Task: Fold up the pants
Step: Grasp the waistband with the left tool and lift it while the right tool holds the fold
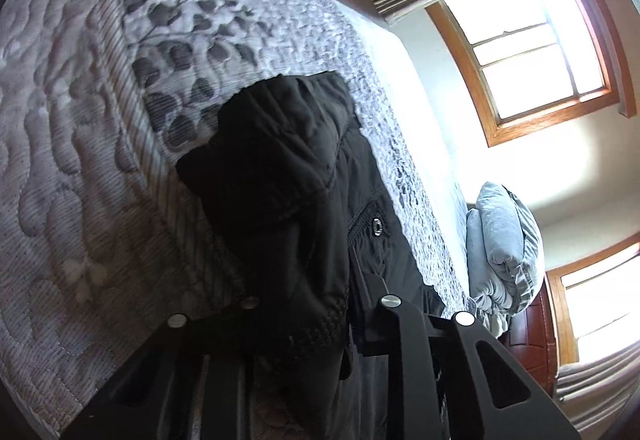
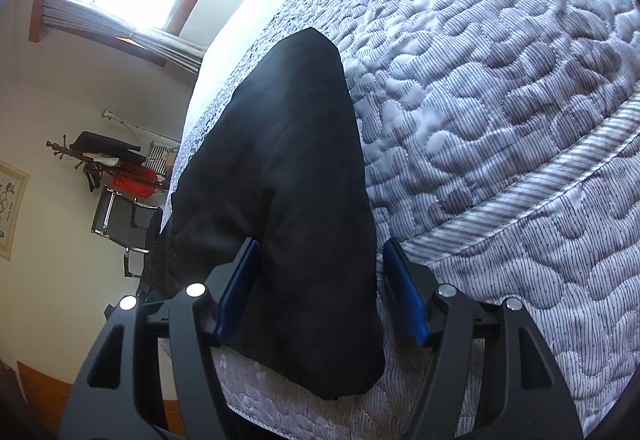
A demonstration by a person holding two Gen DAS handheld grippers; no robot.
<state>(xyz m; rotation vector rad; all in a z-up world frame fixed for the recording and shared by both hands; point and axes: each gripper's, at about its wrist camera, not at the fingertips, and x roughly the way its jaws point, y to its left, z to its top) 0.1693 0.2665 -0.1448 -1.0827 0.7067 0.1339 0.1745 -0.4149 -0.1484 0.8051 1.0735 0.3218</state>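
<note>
Right wrist view: a folded end of the pants waits to be gripped

Black pants [image 2: 280, 176] lie on the quilted bed [image 2: 500, 100], the fabric running away from the camera to a rounded far end. The right gripper [image 2: 320, 280] stands wide open, its blue pads [image 2: 404, 296] set on either side of the near end; the left pad seems to touch the cloth, the right one stands just beside it. Nothing is pinched yet.

From the left wrist view, the left gripper [image 1: 352, 304] appears shut on the pants [image 1: 288, 176], a thick bunched layer hanging over its fingers, though the fingertips themselves are hidden by cloth.

Judging by this, a fold is under way. The next move likely calls for the right jaws to close on the near end, then both ends to carry over together
</note>
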